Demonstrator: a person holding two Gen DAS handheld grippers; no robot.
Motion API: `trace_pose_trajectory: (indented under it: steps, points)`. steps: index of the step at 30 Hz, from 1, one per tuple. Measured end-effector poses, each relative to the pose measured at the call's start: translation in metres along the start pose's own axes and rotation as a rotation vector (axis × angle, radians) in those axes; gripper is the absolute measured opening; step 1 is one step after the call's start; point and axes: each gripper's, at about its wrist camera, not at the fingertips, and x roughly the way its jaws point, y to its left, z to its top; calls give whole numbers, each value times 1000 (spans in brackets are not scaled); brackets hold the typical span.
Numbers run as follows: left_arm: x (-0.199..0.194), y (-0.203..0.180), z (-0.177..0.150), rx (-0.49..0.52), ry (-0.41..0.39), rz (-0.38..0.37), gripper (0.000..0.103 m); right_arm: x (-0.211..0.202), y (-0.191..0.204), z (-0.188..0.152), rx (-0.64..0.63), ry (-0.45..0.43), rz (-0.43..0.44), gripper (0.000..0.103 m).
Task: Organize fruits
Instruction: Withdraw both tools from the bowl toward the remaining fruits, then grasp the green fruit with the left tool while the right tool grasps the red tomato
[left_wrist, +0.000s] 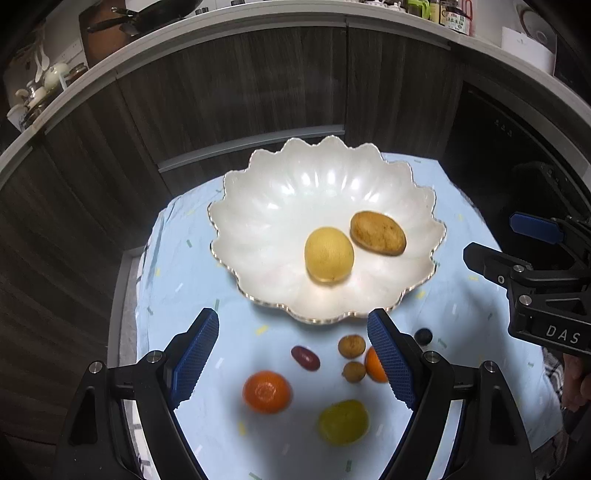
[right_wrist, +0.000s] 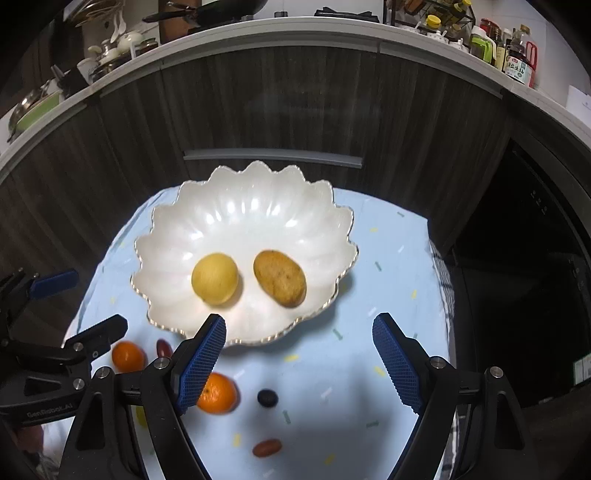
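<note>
Left wrist view looks down past the left gripper (left_wrist: 293, 354), whose jaws stand wide apart with nothing clamped between them. Beyond the jaw tips sits a white scalloped bowl (left_wrist: 258, 192) on a light blue cloth (left_wrist: 184, 266) that covers the surface. Inside the bowl lie a round yellow fruit (left_wrist: 328, 254) and, just beside it, a brown oval fruit (left_wrist: 378, 233). Between the jaws, on the cloth, lie an orange (left_wrist: 266, 391), a yellow-green fruit (left_wrist: 343, 421), a dark red oval fruit (left_wrist: 305, 357) and two small brown round fruits (left_wrist: 351, 345). A second orange (left_wrist: 373, 363) is partly hidden behind the right-hand jaw, and a small dark berry (left_wrist: 423, 335) lies just outside it. At the right edge the right gripper (left_wrist: 491, 243) shows from the side, jaws apart.

Right wrist view shows the right gripper (right_wrist: 299, 354) head-on, jaws wide apart and empty, with the same bowl (right_wrist: 177, 236) ahead, closer to its left-hand jaw. Only this view shows a small red oval fruit (right_wrist: 266, 448) low between the jaws, with the dark berry (right_wrist: 267, 398) above it. One orange (right_wrist: 219, 393) is half covered by the left-hand jaw; another (right_wrist: 127, 356) lies outside it, near the left gripper (right_wrist: 74, 306). The small brown fruits cannot be seen here, and the yellow-green one shows only as a sliver.
</note>
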Motion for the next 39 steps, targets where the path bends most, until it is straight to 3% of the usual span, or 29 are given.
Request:
trace_pose_trajectory:
  steps: [23, 39]
  points:
    - [18, -25, -76, 35, 47, -50, 83, 15, 13, -79, -81, 56, 7, 82]
    - [40, -36, -104, 43, 41, -68, 82, 34, 17, -112, -128, 95, 23, 81]
